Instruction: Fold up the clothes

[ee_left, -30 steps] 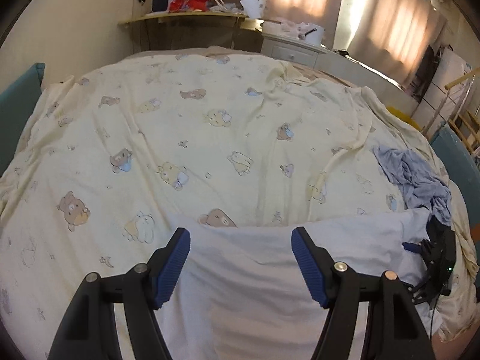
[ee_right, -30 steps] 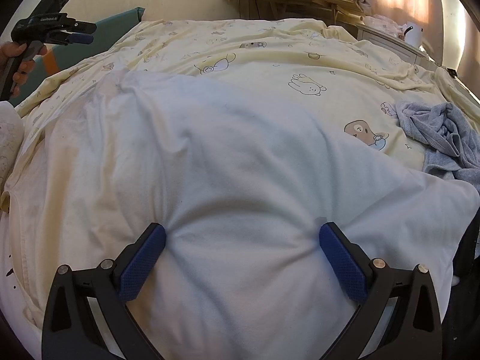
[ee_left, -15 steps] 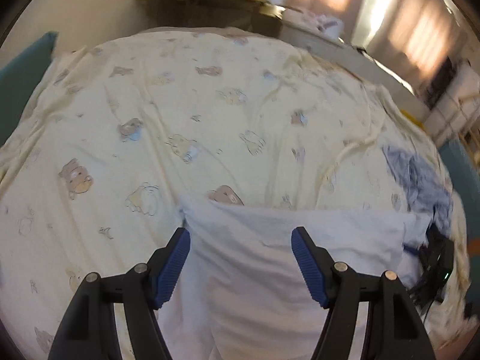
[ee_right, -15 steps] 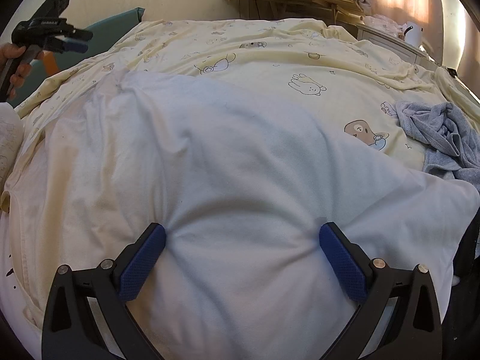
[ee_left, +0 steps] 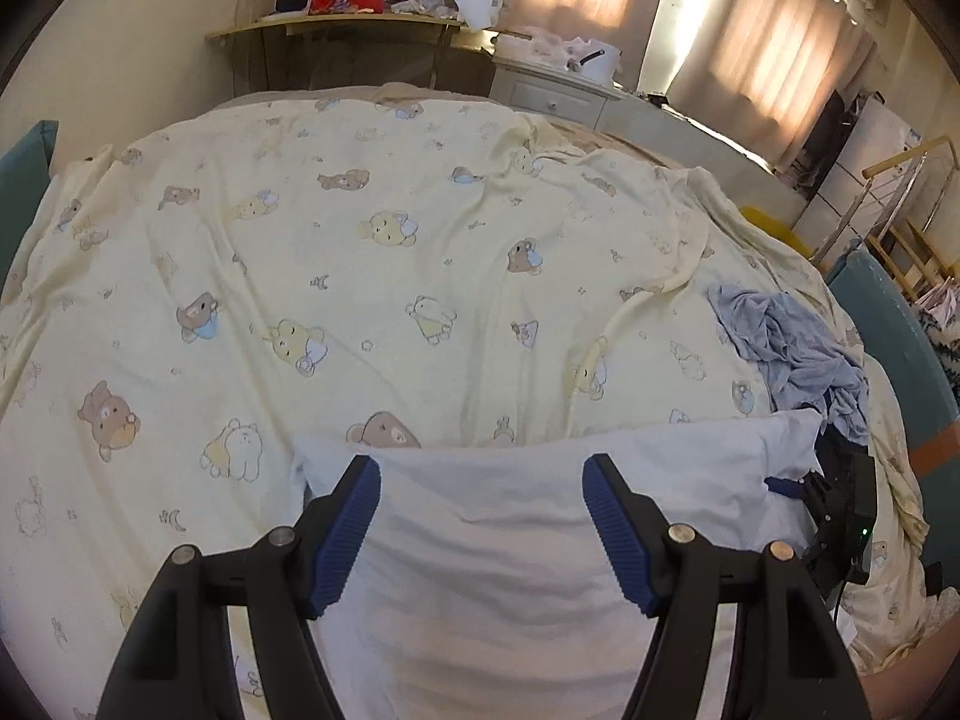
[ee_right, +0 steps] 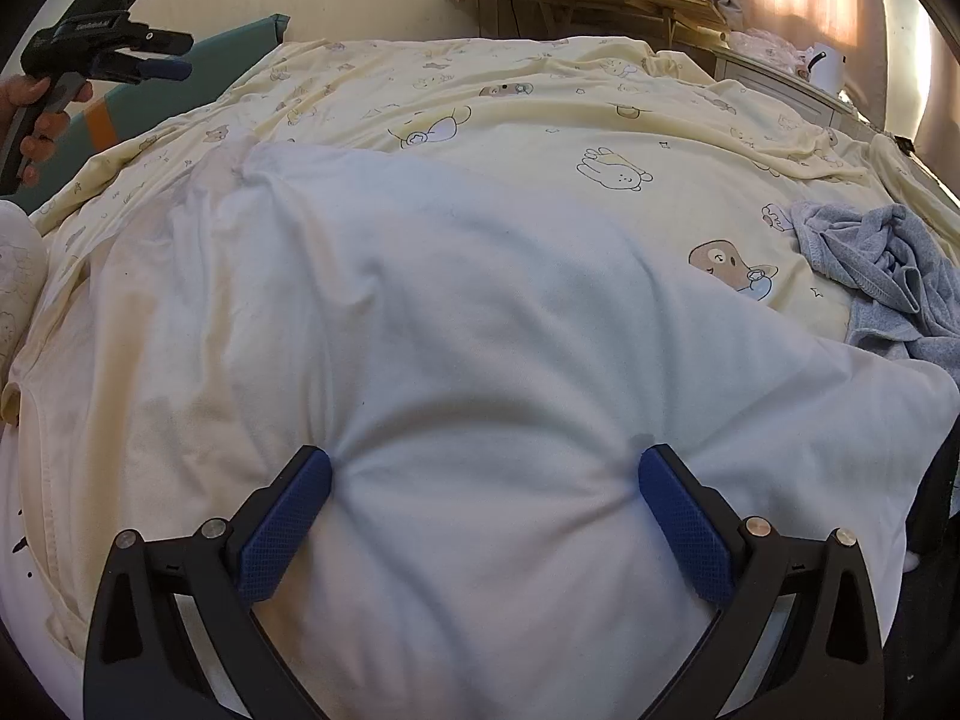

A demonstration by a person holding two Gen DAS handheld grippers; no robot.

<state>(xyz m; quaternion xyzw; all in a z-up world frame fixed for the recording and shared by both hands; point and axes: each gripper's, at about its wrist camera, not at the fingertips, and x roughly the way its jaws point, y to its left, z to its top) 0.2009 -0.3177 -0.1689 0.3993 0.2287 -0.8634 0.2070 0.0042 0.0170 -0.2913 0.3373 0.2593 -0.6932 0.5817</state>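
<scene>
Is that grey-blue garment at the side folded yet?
No. The grey-blue garment lies crumpled in a heap on the bear-print sheet.

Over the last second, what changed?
Only the left tool moved: it dipped toward the white garment, then tilted back up. In the right wrist view it stays raised off the bed. The right tool stays open, fingers pressed into the garment. Blue-grey garment unmoved.

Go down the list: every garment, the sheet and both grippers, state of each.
white garment: spread flat on the bed, not yet folded
grey-blue garment: crumpled in a heap, apart from both grippers
bear-print sheet: spread over the bed, wrinkled
left gripper: open, raised above the white garment
right gripper: open, fingertips pressed into the white garment
</scene>
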